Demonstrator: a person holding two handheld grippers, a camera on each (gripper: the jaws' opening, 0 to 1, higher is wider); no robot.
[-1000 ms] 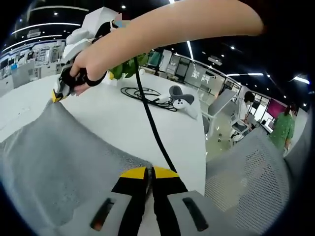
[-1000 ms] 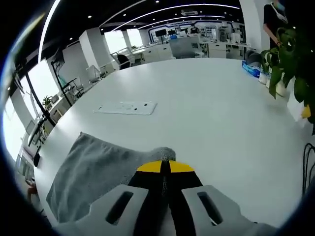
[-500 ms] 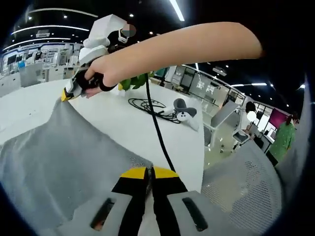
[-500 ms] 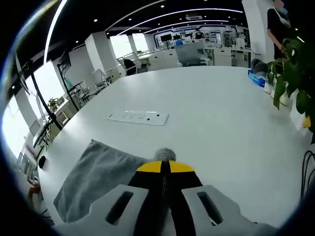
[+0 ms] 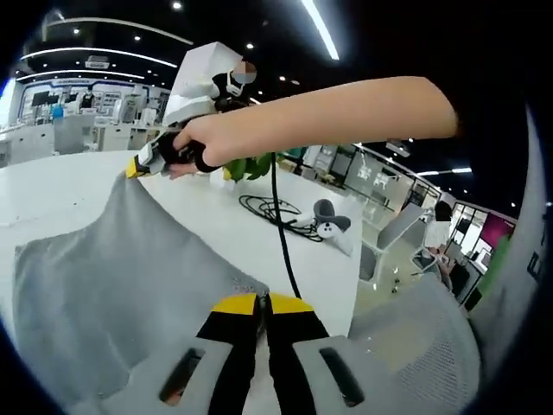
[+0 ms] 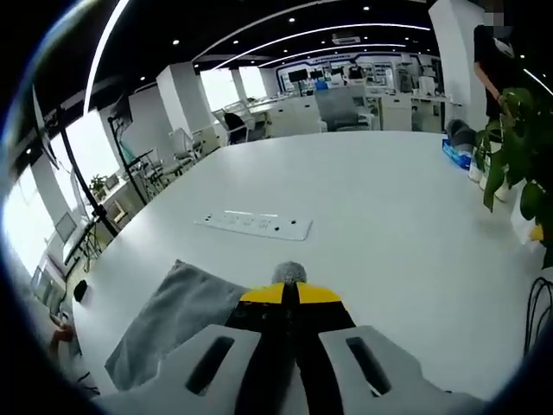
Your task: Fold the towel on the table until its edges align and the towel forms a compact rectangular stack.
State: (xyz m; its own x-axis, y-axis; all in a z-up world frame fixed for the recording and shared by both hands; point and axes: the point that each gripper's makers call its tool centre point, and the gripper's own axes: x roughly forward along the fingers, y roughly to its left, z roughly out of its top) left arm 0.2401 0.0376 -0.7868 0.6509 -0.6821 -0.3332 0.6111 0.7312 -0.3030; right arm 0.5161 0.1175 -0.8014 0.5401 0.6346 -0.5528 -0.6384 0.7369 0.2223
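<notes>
In the left gripper view, the left tongs are pressed together, pinching one corner of the grey towel, which hangs spread between both grips above the white table. Farther off, the right tongs, held in a hand, pinch the opposite corner, so the upper edge runs taut between them. A black cable trails past a coil and a controller. In the right gripper view, the towel droops leftward below the pinching tips; beyond it lies a power strip on open tabletop, with a plant at the right edge.
</notes>
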